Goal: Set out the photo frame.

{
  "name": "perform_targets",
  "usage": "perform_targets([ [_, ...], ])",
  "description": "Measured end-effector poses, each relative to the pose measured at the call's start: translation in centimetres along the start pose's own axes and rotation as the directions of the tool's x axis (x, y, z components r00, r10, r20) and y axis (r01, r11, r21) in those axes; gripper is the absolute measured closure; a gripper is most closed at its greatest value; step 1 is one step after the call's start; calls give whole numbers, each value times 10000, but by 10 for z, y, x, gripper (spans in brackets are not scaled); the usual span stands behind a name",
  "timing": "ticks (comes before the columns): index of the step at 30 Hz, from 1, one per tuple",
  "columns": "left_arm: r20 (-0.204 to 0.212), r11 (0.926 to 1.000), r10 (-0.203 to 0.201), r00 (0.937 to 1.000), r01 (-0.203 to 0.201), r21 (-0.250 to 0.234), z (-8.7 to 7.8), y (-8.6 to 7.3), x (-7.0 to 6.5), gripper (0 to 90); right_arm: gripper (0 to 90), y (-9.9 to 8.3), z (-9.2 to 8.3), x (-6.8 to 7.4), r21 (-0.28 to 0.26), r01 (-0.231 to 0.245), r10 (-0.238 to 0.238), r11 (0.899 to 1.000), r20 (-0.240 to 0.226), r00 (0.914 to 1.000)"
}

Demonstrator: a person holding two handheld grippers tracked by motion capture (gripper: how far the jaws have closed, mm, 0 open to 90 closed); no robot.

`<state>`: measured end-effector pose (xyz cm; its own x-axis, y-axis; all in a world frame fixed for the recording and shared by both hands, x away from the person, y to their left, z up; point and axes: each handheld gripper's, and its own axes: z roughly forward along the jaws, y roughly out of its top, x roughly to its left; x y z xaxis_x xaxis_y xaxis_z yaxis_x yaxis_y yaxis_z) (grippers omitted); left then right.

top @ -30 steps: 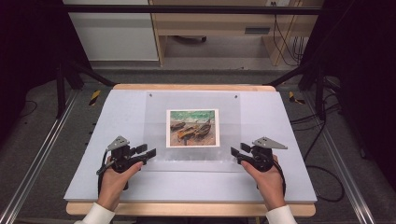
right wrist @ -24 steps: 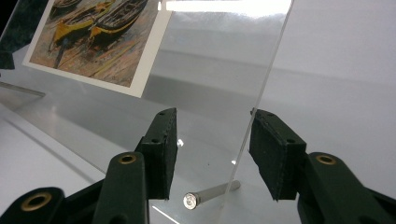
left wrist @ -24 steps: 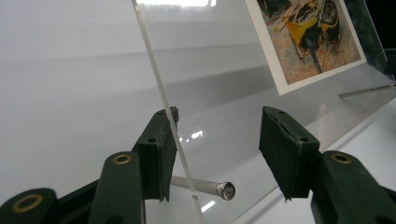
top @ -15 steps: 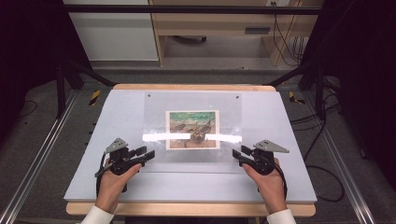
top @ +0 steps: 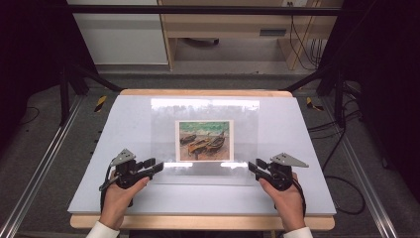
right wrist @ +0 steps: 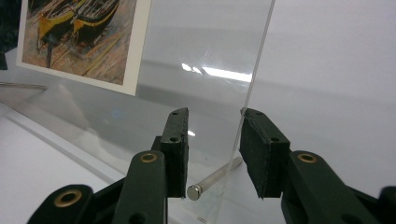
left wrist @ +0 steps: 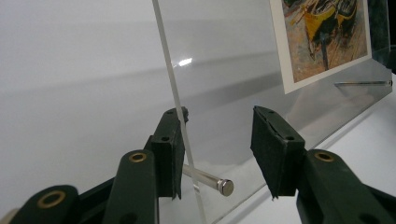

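Lying flat on the pale surface (top: 297, 198), nearer its front edge than its back and centred between its side edges: clear acrylic frame (top: 205, 111), two see-through sheets with a print (top: 204, 141) between them. Glossy, nearly invisible save for glare along far and near edges. Print small against the sheets, white-bordered, painted boats in yellow, brown and green on a shore. Sheet edge seen thin and greenish-clear in left gripper view (left wrist: 168, 79) and in right gripper view (right wrist: 259, 60). Short metal pin (left wrist: 210, 179) through the sheet near the front left corner, round cap polished; matching pin (right wrist: 210, 182) near the front right corner.

Left tongs (top: 154, 166) at the front left corner of the frame, held in left hand (top: 119, 198); jaws partly open and just been closing, sheet edge and pin between them, one pad close against the sheet, other pad clear of it. Right tongs (top: 253, 167) at the front right corner, held in right hand (top: 287, 198); jaws partly open and likewise just been closing, sheet edge and pin between them, one pad at the edge, touching or not cannot tell, other pad apart.
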<state>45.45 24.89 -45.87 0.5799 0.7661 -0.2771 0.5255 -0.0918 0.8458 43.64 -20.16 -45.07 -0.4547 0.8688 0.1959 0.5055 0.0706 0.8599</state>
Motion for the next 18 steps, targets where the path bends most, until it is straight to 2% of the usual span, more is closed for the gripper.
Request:
perform_targets([
  [18, -76, 9999, 79, 9999, -78, 85, -4, -4, -3, 577, 655, -4, -4, 1, 180, 144, -143, 9997, -66, 9999],
])
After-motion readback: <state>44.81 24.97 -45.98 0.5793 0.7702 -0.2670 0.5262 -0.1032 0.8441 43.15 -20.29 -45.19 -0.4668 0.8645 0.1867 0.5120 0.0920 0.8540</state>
